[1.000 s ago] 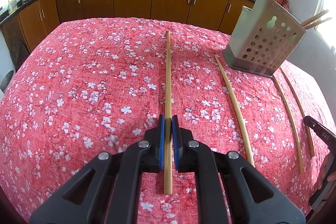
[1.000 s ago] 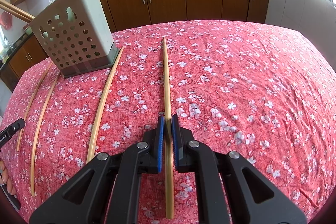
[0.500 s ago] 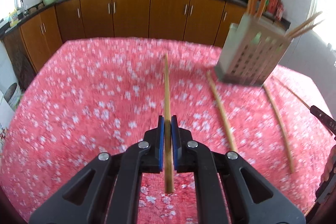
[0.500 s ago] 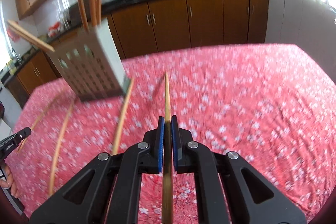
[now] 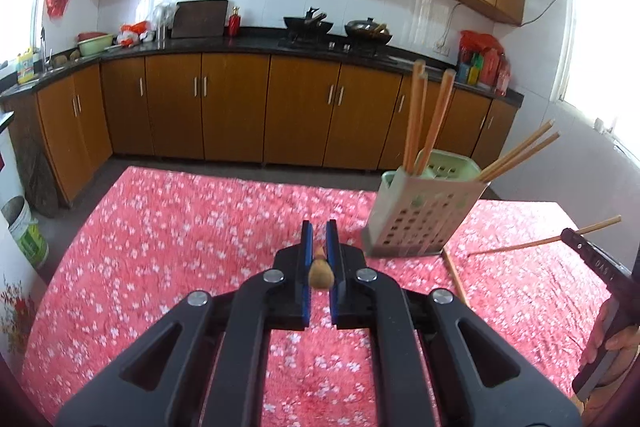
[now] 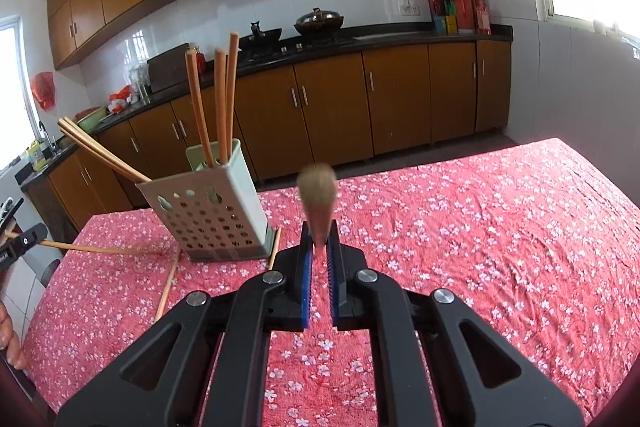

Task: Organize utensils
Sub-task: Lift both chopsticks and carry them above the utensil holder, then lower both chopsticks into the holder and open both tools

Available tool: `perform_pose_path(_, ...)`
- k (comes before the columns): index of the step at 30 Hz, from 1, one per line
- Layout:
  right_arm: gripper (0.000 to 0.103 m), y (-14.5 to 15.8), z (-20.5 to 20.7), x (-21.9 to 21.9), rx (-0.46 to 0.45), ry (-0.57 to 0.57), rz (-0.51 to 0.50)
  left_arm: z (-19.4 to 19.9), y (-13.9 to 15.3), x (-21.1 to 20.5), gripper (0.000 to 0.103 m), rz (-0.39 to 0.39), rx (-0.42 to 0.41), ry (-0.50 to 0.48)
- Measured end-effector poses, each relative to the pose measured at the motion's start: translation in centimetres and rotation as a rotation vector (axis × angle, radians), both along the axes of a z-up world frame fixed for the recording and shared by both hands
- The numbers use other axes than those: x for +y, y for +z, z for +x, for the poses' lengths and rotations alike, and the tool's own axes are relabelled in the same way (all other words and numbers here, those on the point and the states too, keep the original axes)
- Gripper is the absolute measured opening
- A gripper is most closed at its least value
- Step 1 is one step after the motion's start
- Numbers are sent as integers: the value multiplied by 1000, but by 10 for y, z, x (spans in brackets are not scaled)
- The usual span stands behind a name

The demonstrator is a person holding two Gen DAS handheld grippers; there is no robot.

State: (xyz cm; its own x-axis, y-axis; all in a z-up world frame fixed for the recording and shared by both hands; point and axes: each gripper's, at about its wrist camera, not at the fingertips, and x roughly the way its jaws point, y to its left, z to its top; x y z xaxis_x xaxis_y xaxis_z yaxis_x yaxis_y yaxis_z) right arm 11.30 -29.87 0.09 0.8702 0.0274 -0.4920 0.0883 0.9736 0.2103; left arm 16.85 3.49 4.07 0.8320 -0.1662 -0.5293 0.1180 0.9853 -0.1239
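Red flowered cloth [image 5: 168, 251] covers your bench, and the pale perforated holder [image 5: 420, 215] stands on it ahead and to the right of your left claw [image 5: 319, 251], ahead and to the left of your right claw [image 6: 319, 251]. Three sticks rise nearly upright from the holder [image 6: 212, 211] and two more lean out over its rim to the side. Loose chopsticks lie on the cloth around its base: one [image 5: 454, 275] just off its right corner in the left view, and one [image 6: 167, 285] off its left corner in the right view. Beyond the bench, brown cabinets [image 5: 236, 107] run under a dark counter with two woks on the hob. Your left claw is clamped shut on a chopstick [image 5: 320, 269] that you see almost end-on, its butt sitting between the blue pads and its length running away from the lens. Your right claw is likewise closed on a chopstick [image 6: 318, 195], which sticks up out of the pads towards the lens, its end blurred. In the left view the right claw [image 5: 588, 251] shows at the right edge with its stick poking out both sides, clear above the cloth.
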Motion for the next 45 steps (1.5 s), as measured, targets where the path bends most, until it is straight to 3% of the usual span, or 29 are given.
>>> perform_pose_path(5,7,21,-4,1,-50,20,26,-5,27,-7,7,-2,-31,-54)
perform_pose_path(12,7,78,-14,9,-184,115,123,-16,71,-21,7,-26,-103,-139)
perform_pose_path(18,7,123,-15,24,-341,146,122,-17,119,-41,7,-74,-238,-163)
perform_pose_path(24,7,134,7,28,-424,94,115,-2,152,-63,7,-108,-397,-93)
perform_pose_path(28,7,120,29,33,-401,75,90,23,142,-79,7,-91,-426,-48)
perform_pose_path(34,7,95,64,42,-301,86,68,61,105,-88,8,-102,-354,-38)
perform_pose_path(39,9,87,68,46,-258,114,69,74,89,-87,9,-109,-297,-44)
perform_pose_path(41,17,90,64,43,-263,108,64,72,92,-86,12,-103,-306,-39)
perform_pose_path(43,35,92,59,41,-276,97,67,66,95,-82,17,-105,-316,-34)
perform_pose_path(45,36,98,51,36,-295,86,68,59,100,-78,23,-107,-331,-23)
